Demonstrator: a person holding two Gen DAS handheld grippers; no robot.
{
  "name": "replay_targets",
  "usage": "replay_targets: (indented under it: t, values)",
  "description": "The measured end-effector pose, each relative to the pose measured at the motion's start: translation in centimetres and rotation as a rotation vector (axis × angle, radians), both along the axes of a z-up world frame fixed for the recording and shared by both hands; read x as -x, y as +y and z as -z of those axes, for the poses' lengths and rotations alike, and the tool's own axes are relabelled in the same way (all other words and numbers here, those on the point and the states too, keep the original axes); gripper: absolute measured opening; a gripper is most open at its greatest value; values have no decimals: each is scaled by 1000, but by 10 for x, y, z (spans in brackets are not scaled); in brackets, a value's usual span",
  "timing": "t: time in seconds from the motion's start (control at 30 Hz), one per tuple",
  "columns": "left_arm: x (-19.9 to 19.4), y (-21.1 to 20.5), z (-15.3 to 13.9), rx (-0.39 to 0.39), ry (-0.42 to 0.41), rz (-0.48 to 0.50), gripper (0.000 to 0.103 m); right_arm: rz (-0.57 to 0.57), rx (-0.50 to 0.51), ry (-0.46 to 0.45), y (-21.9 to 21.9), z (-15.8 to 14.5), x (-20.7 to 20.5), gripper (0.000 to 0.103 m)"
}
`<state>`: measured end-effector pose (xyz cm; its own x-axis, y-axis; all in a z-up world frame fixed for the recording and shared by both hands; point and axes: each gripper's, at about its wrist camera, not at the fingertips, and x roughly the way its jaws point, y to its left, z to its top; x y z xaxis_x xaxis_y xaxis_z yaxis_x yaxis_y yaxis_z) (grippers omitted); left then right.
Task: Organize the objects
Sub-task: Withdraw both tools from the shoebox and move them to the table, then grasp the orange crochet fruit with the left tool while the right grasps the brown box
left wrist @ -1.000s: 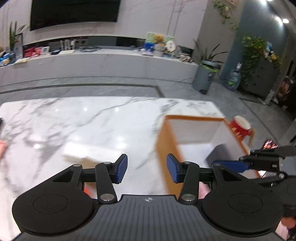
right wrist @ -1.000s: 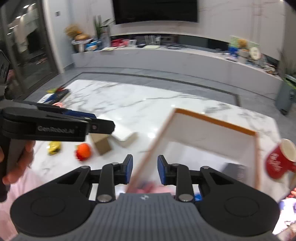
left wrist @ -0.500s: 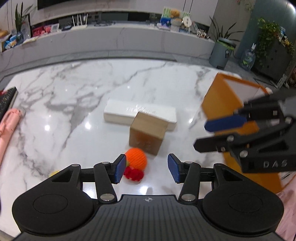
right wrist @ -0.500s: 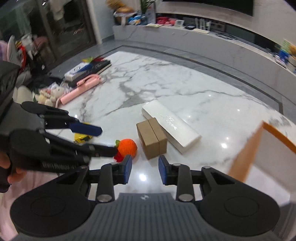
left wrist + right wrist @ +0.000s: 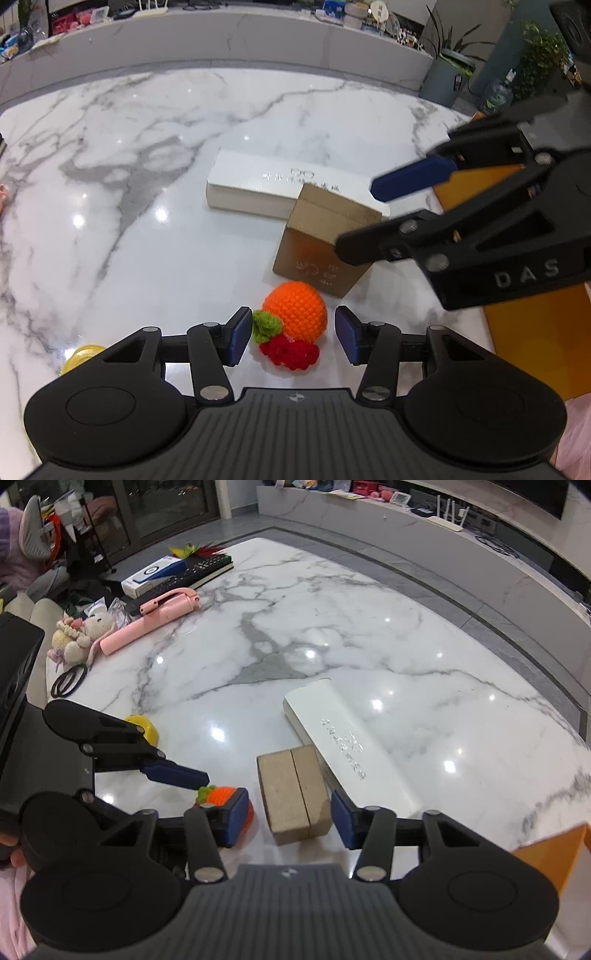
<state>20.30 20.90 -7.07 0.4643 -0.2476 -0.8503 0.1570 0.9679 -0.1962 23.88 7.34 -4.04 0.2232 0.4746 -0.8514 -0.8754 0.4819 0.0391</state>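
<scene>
White marble bench [image 5: 147, 229]: the small brown cardboard box [image 5: 295, 794], touching the long white box [image 5: 343, 746], lies just ahead between the right gripper's [image 5: 290, 818] just-widened jaws; the left gripper [image 5: 291, 336], spread, straddles the crocheted orange toy [image 5: 295, 314] beside that cardboard box.

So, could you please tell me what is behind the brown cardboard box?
A long white box lies behind the cardboard box, seemingly touching it. Its near right part is covered.

Left hand-held gripper [image 5: 290, 334] straddles the crocheted orange [image 5: 295, 310], pads not touching.
</scene>
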Motion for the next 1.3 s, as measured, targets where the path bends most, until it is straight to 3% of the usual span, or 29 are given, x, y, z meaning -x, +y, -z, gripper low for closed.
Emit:
replay_targets:
  t: [0.4, 0.53, 0.77, 1.03, 1.3]
  values:
    - [-7, 4, 10, 21, 26, -10, 55, -13, 29, 42, 19, 16, -15, 53]
    - [-8, 3, 10, 18, 25, -8, 54, -6, 36, 44, 17, 18, -15, 48]
    - [-4, 3, 7, 23, 12, -47, 52, 58, 25, 62, 10, 16, -13, 47]
    - [17, -8, -34, 45, -80, -45, 52, 120, -43, 79, -19, -17, 1, 46]
    - [31, -43, -94, 75, -213, 6, 52, 221, -164, 55, -86, -81, 18, 46]
